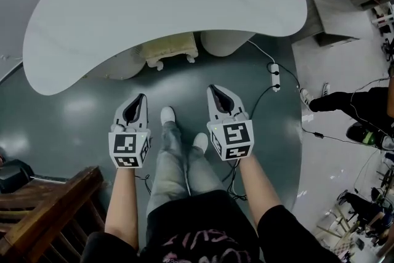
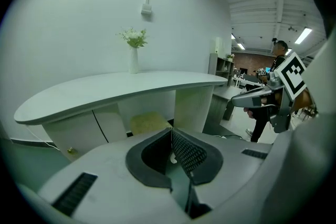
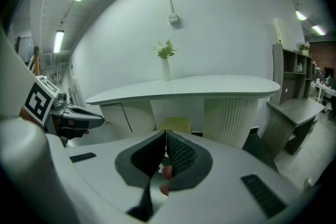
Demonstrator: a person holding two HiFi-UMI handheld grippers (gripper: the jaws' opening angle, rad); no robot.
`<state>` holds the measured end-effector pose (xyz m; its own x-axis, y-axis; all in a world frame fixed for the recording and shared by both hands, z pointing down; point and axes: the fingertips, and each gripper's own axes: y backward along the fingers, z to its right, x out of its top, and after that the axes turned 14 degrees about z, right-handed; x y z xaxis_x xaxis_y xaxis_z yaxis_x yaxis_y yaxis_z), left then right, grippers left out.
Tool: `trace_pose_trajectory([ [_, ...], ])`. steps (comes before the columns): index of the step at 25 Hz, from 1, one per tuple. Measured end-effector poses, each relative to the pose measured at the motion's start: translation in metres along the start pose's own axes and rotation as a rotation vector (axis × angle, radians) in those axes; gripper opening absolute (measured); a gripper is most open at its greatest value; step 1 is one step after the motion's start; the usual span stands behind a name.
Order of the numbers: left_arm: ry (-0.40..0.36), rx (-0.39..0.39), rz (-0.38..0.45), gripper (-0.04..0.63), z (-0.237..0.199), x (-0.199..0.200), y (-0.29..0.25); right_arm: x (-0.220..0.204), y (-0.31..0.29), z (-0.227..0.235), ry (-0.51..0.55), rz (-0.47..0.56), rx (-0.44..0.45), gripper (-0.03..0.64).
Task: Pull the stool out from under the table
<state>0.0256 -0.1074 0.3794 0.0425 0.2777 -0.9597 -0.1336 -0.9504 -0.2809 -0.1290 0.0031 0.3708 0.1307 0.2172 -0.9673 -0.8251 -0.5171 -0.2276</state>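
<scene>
A cream padded stool (image 1: 170,49) stands tucked under the front edge of the white curved table (image 1: 166,3); only its front part shows. It also shows as a pale yellow seat (image 2: 148,122) in the left gripper view and as a seat (image 3: 175,125) in the right gripper view. My left gripper (image 1: 141,97) hangs over the dark floor, short of the stool, shut and empty. My right gripper (image 1: 213,89) hangs level with it on the right, also shut with nothing held. Both point toward the table.
The table rests on two rounded pedestals (image 1: 225,41). A power strip (image 1: 275,77) and cables lie on the floor at right. A wooden chair (image 1: 43,214) stands at lower left. Another person's leg (image 1: 345,101) is at right. A vase of flowers (image 3: 165,60) stands on the table.
</scene>
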Motion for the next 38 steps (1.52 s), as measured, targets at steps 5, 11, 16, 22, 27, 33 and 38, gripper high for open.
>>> trace_pose_trajectory([
  [5,0.004,0.021,-0.004,0.012,-0.011,-0.029,-0.013,-0.027,-0.018,0.010,-0.025,0.015,-0.028,0.063],
  [11,0.042,0.063,0.009,0.012,-0.021,-0.066,-0.028,-0.068,-0.030,0.014,-0.036,0.003,-0.020,0.062],
  [16,0.050,0.068,0.010,0.012,-0.025,-0.098,-0.044,-0.102,-0.053,0.011,-0.025,-0.008,0.004,0.063],
  [22,0.031,0.067,0.003,0.012,-0.034,-0.146,-0.065,-0.147,-0.082,0.016,-0.006,-0.012,0.030,0.063],
  [27,0.000,0.062,0.003,0.013,-0.050,-0.186,-0.085,-0.190,-0.107,0.020,0.012,-0.016,0.042,0.063],
  [33,0.001,0.076,0.006,0.014,-0.065,-0.225,-0.108,-0.228,-0.131,0.025,0.024,-0.020,0.053,0.063],
  [38,-0.006,0.074,0.014,0.014,-0.073,-0.250,-0.132,-0.252,-0.154,0.039,0.039,-0.017,0.050,0.063],
])
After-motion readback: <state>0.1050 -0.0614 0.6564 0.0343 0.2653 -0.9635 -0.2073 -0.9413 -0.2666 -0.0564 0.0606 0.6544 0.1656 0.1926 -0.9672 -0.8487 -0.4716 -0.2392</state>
